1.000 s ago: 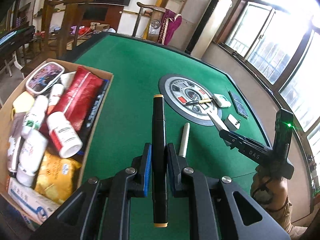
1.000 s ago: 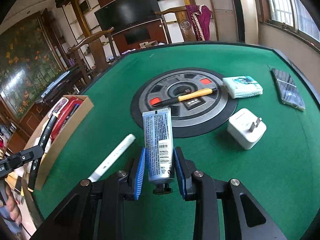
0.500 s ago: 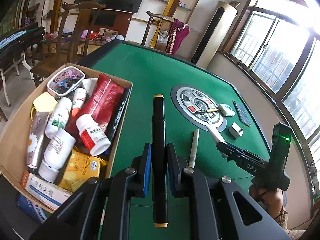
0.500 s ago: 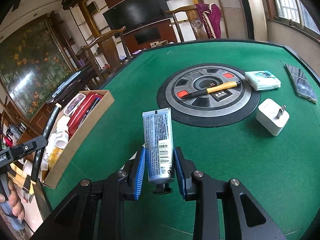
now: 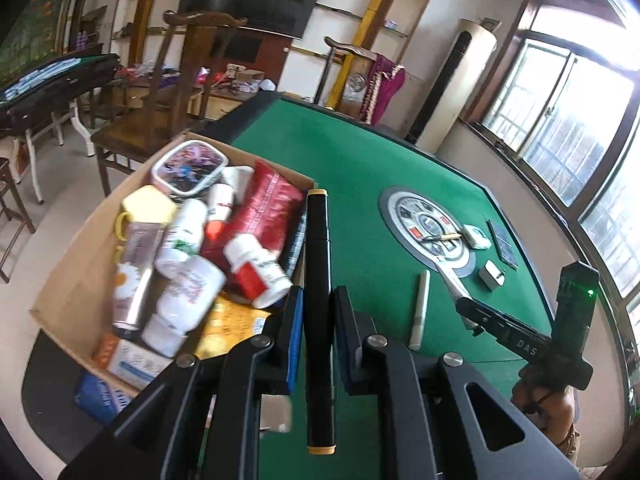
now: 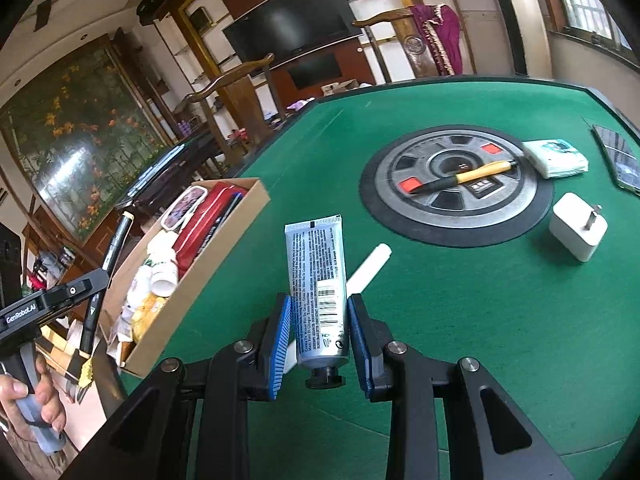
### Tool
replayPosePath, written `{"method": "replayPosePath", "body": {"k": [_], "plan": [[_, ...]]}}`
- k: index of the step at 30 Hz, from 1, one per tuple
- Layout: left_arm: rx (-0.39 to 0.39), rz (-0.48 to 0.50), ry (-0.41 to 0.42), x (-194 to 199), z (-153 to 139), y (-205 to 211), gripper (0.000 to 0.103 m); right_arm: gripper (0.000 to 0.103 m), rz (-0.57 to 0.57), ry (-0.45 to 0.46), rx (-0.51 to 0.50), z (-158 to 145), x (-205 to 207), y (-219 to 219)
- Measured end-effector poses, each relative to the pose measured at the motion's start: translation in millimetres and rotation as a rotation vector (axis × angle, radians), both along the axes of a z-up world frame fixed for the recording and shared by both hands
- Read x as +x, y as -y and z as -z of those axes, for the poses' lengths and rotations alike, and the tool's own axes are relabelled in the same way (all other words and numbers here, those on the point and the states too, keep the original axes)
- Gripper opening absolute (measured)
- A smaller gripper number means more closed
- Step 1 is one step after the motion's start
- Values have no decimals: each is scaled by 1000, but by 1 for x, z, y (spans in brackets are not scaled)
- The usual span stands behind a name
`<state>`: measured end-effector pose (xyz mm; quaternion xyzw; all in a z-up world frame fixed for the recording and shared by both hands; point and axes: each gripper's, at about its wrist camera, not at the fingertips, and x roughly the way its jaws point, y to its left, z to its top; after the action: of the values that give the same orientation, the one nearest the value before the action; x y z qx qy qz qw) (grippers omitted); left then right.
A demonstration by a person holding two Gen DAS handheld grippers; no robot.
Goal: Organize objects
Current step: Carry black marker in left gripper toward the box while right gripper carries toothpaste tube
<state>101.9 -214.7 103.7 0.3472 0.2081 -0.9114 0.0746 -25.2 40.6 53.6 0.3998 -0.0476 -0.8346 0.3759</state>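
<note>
Clamping a black marker (image 5: 318, 312), the left hand-held gripper (image 5: 316, 336) hangs beside the cardboard box (image 5: 80, 280).

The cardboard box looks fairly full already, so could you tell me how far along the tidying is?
Done: the cardboard box already holds bottles and packets. In hand: the left hand-held gripper grips a black marker, the right a tube. Left: white stick, pen, charger.
</note>
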Motion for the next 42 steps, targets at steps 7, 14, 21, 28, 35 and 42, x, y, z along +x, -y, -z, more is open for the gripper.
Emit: {"method": "replayPosePath", "body": {"k": [7, 14, 21, 28, 35, 42], "plan": [[-25, -76, -5, 24, -7, 24, 14, 31, -23, 12, 17, 6, 2, 11], [-55, -183, -19, 45, -17, 58, 14, 31, -23, 15, 16, 7, 1, 11], [-84, -234, -20, 54, -25, 79, 14, 31, -30, 22, 12, 7, 1, 11], [-64, -230, -21, 56, -22, 89, 14, 31, -53, 34, 5, 3, 8, 19], [-64, -195, -15, 47, -18, 87, 14, 31, -112, 39, 38, 0, 21, 41], [-90, -180, 4, 36, -16, 100, 14, 31, -160, 32, 54, -2, 36, 61]]}}
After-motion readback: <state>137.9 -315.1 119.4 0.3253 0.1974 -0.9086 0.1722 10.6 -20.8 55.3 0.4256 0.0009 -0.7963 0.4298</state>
